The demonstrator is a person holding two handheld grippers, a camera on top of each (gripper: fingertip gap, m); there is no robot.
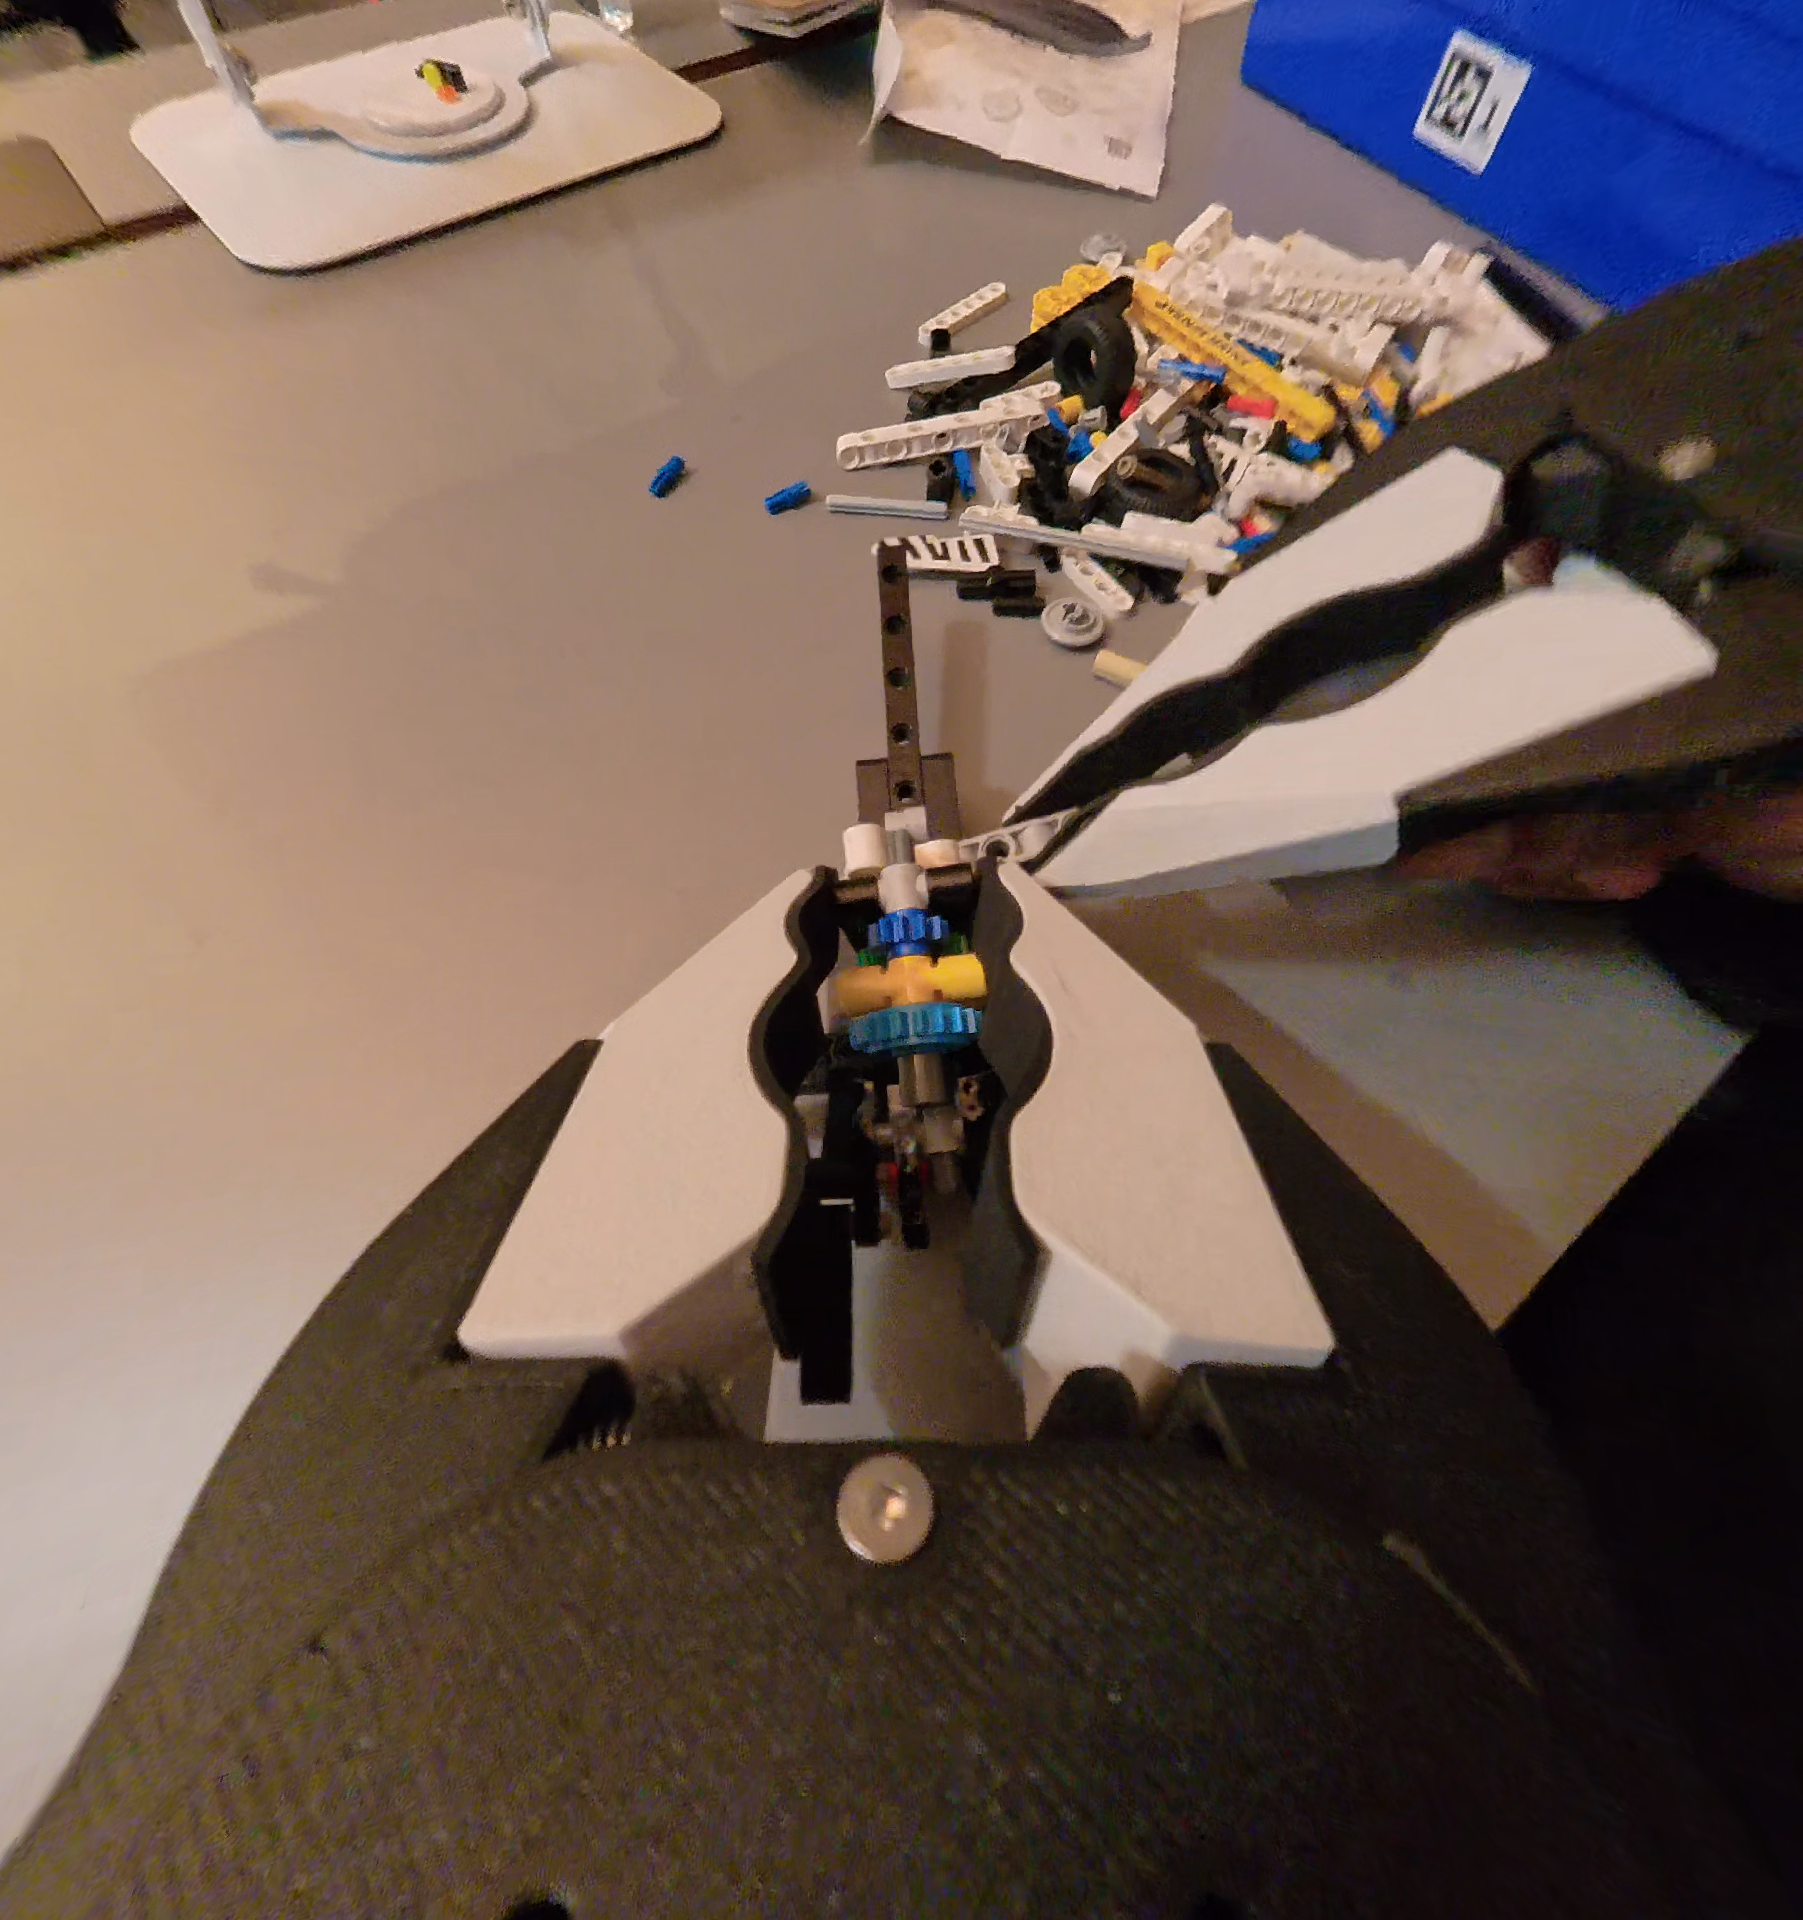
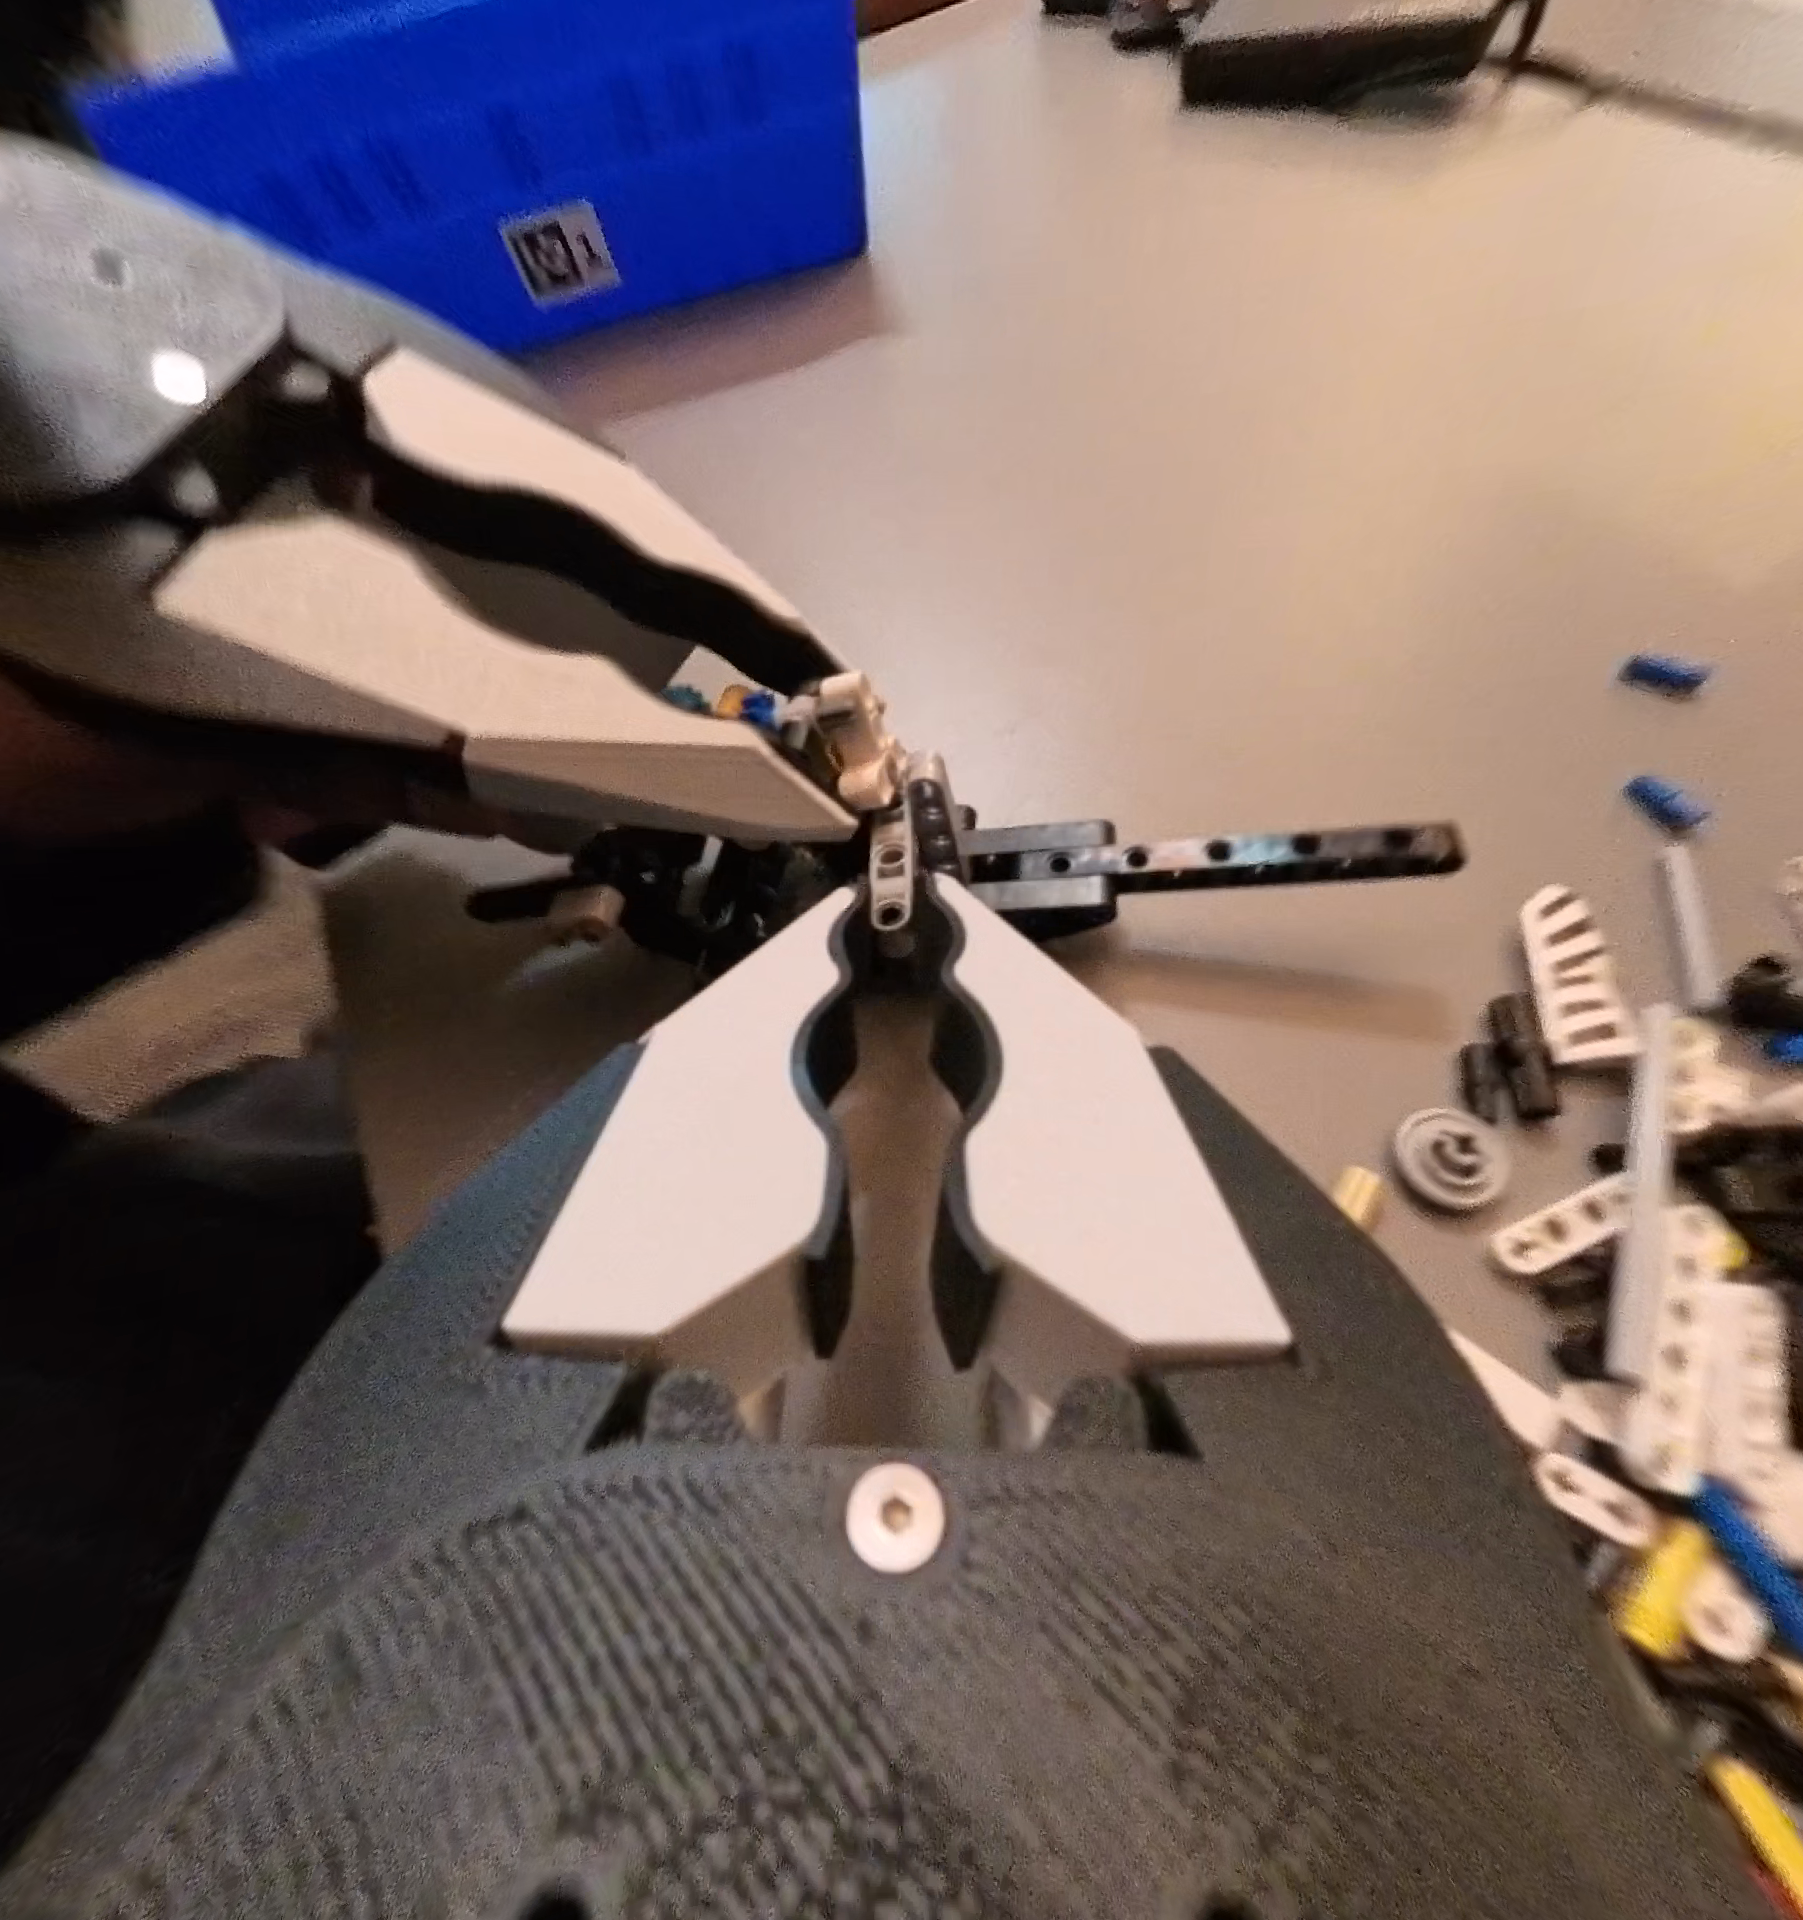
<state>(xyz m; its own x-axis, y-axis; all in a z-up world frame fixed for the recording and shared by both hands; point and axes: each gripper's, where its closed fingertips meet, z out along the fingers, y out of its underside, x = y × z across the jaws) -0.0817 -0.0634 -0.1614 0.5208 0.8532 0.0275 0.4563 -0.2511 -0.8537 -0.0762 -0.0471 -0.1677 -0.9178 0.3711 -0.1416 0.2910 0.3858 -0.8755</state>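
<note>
Left and right wrist views, one instant. With the left hand-held gripper (image 1: 907,894) I am clamping a small toy-brick assembly (image 1: 912,987) of gears and connectors: a dark blue gear, a yellow connector and a light blue gear are sitting on a grey axle between the fingers, and the black pads are pressing on the black cross-piece at the tips. A black perforated beam (image 1: 897,665) is projecting forward from the assembly over the grey tabletop (image 1: 357,623). With the right hand-held gripper (image 2: 892,914) I am pinching a short light-grey beam with holes (image 2: 892,873), its narrowed fingertips pressing on the beam's two sides; the far end of this beam is touching the assembly just beside the left gripper's tip, at a white connector (image 2: 861,748). In the left view the right gripper is entering from the right, its tip meeting the assembly. A pile of loose bricks (image 1: 1188,416), white, yellow, black and blue, with small black tyres, is lying beyond the grippers, and two blue pins (image 1: 668,476) are lying apart from it. A blue bin (image 1: 1603,135), a printed sheet (image 1: 1032,94) and a white stand base (image 1: 419,156) are sitting at the far edge.
</note>
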